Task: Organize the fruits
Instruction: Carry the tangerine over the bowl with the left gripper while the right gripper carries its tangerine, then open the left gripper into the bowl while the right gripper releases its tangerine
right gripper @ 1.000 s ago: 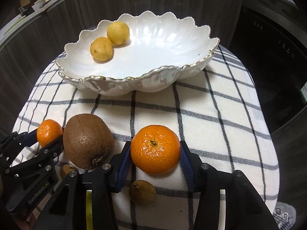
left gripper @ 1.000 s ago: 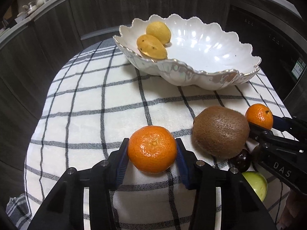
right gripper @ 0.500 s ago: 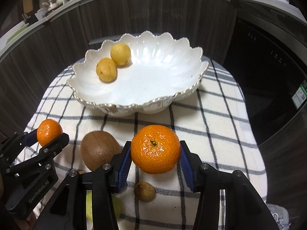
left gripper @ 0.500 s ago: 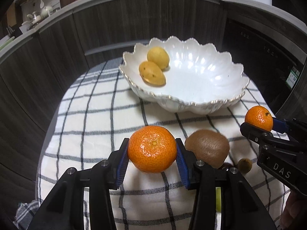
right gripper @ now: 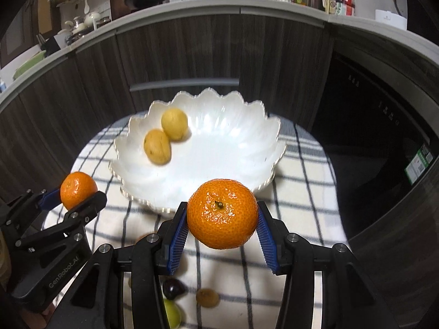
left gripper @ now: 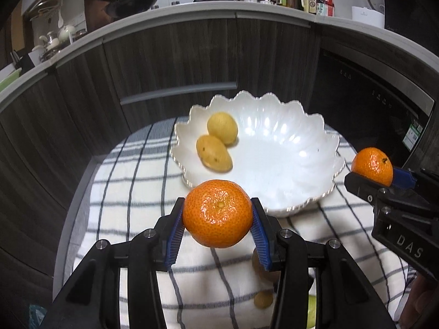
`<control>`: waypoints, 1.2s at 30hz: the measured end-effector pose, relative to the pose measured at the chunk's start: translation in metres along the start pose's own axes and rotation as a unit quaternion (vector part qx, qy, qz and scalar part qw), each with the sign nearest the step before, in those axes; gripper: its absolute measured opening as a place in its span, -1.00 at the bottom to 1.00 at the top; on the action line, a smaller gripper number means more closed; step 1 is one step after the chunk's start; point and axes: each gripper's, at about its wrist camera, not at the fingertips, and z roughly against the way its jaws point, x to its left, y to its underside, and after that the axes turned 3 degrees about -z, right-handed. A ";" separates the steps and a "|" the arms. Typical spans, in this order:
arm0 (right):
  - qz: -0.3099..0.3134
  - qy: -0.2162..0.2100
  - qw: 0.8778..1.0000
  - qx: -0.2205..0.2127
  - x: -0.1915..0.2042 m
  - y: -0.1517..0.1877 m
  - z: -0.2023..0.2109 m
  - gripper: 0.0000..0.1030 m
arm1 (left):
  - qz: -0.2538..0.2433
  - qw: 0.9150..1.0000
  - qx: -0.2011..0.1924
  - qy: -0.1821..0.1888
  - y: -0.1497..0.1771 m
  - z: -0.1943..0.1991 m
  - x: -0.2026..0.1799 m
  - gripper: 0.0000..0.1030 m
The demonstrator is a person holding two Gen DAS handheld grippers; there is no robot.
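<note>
Both tongs have risen off the checked cloth [left gripper: 131,192] since a second ago; left gripper [left gripper: 218,229] clamps one mandarin [left gripper: 218,213], right gripper [right gripper: 222,230] clamps the other mandarin [right gripper: 222,213]; scalloped bowl [right gripper: 247,126] lies ahead and below, two yellow fruits [right gripper: 164,134] at its far left; carry past the near rim, lower, release over bare centre, one at a time.

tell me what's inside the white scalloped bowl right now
Two yellow fruits lie touching each other at the far left of the white scalloped bowl. The rest of its floor looks bare, though the held mandarin hides a bit of the near rim.
</note>
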 end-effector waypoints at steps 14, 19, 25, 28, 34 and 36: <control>-0.011 0.012 0.999 -0.029 -0.014 -0.051 -0.006 -0.06 | -0.002 1.000 -0.026 -0.003 -0.050 -0.017 -0.002 -0.13; -0.015 0.009 1.000 -0.023 -0.017 -0.062 -0.022 -0.06 | 0.002 1.000 -0.019 -0.005 -0.059 -0.035 0.001 -0.13; -0.008 0.007 1.000 -0.009 -0.018 -0.067 -0.048 -0.06 | -0.002 1.000 -0.005 -0.001 -0.061 -0.057 0.001 -0.13; -0.012 0.007 1.000 -0.001 -0.021 -0.068 -0.060 -0.06 | -0.004 1.000 0.002 0.004 -0.060 -0.067 0.001 -0.13; -0.013 -0.002 1.000 0.013 -0.022 -0.068 -0.078 -0.06 | -0.005 1.000 0.016 0.012 -0.060 -0.084 -0.001 -0.12; -0.011 -0.004 1.000 0.016 -0.022 -0.068 -0.081 -0.06 | -0.006 1.000 0.022 0.014 -0.059 -0.087 -0.001 -0.12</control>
